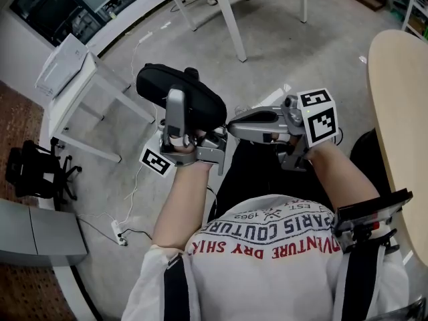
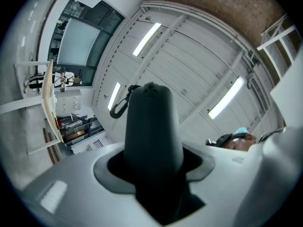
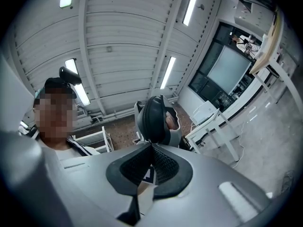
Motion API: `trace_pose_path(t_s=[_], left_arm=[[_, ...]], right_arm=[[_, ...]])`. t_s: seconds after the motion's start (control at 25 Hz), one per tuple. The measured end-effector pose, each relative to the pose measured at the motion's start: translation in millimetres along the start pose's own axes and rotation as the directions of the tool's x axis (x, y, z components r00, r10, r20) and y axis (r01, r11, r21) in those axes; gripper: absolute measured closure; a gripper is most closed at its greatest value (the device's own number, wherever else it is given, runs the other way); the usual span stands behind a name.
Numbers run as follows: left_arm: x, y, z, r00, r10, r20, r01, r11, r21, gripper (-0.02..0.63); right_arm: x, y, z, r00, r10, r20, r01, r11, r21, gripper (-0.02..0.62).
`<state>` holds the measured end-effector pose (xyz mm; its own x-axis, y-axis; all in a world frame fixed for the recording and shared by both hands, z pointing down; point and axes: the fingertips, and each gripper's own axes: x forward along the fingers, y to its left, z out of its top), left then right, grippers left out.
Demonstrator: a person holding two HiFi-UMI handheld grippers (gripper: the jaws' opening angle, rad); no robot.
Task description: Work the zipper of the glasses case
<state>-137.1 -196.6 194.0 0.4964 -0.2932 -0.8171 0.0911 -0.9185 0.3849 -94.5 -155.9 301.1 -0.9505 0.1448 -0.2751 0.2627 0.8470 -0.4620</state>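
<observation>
In the head view a black glasses case (image 1: 180,89) hangs in the air above the person's lap. My left gripper (image 1: 177,100) points up and is shut on the case, one finger lying across its front. From its own view the case (image 2: 151,126) rises between the jaws of the left gripper (image 2: 152,167), with a black strap loop (image 2: 120,105) at its far end. My right gripper (image 1: 231,121) reaches in from the right, its tip at the case's right end. Its pads (image 3: 158,162) are pressed together just short of the case (image 3: 155,119). No zipper pull shows between them.
A white table (image 1: 73,99) with a printer (image 1: 60,65) stands to the left, a black chair (image 1: 33,169) beside it. A power strip (image 1: 119,233) and cables lie on the floor. A round wooden table (image 1: 401,112) is at the right, and wooden table legs (image 1: 231,25) lie ahead.
</observation>
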Motion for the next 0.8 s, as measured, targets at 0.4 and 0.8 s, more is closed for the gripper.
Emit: trace_pose_path(t_s=[0.4,0.8], left_arm=[[5,12,-7,0.999,0.039,-0.011,-0.039,0.999,-0.008,0.351],[-28,38,-43,0.854,0.384,-0.352,-0.183,0.854,0.487,0.352]], right_arm=[[-5,-6,1,1.0,-0.018,-0.015,0.018,1.0,-0.012,0.594],[-35,-41,-1,0.958,-0.284,-0.036,0.264,0.925,-0.272,0.603]])
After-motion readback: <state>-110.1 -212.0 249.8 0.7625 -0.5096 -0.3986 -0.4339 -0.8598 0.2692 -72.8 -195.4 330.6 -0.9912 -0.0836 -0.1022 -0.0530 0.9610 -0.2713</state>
